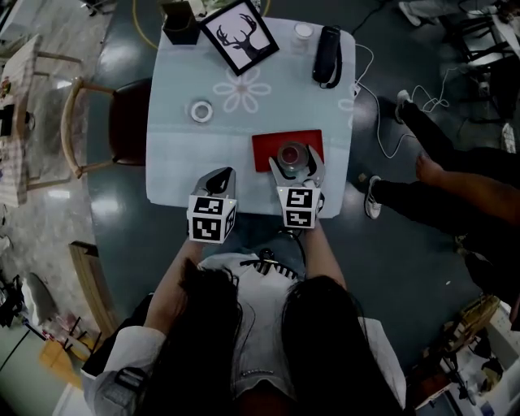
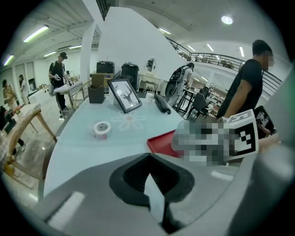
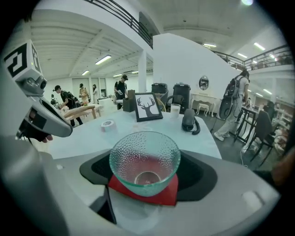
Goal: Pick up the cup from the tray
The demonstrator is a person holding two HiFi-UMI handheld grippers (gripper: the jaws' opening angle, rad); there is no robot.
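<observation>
A clear dimpled glass cup [image 1: 292, 153] stands over the red tray [image 1: 264, 151] near the front edge of the pale table [image 1: 175, 154]. My right gripper [image 1: 296, 165] is shut on the cup, one jaw on each side. In the right gripper view the cup [image 3: 144, 159] fills the gap between the black pads, with the tray [image 3: 159, 194] showing under its base; whether the base touches the tray I cannot tell. My left gripper [image 1: 219, 177] hovers shut at the table's front edge, left of the tray, holding nothing. In the left gripper view, the tray [image 2: 161, 140] lies ahead of the left gripper [image 2: 148, 156] to its right.
A tape roll [image 1: 201, 110] lies mid-table. A framed deer picture [image 1: 240, 36], a black box [image 1: 180, 23], a small white jar [image 1: 302, 32] and a black phone handset [image 1: 327, 55] stand along the far edge. A wooden chair [image 1: 114, 122] is left; a person's legs [image 1: 439, 183] are right.
</observation>
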